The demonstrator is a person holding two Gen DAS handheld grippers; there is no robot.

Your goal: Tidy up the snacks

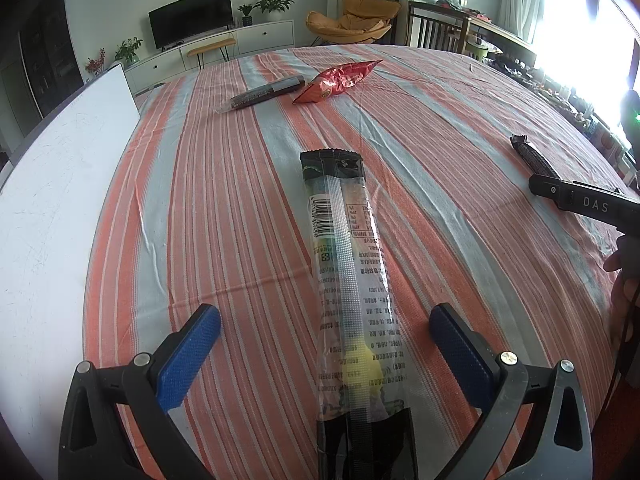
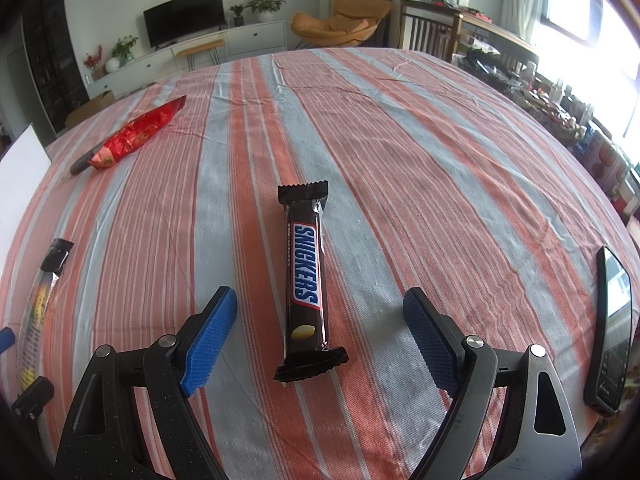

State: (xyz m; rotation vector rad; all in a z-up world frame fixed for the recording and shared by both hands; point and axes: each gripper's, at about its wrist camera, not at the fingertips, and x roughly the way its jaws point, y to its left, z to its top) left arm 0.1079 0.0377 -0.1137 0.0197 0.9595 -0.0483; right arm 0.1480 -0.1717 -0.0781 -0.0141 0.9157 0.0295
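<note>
Lining up both pickups: my left gripper (image 1: 324, 344) straddles the clear-wrapped snack stick (image 1: 350, 272), jaws wide, nothing held. My right gripper (image 2: 320, 332), equally spread, brackets the Snickers bar (image 2: 306, 280) on the striped cloth (image 2: 420, 160). Next, probably: lower, close squarely.

"SNICKERS" on brown bar wrapper (image 2: 306, 276), "DAS" on black gripper body (image 1: 592, 204)

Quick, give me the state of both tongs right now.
Left tongs: open, holding nothing; the clear snack stick lies between the fingers.
Right tongs: open, holding nothing; the Snickers bar lies between the fingers.
</note>
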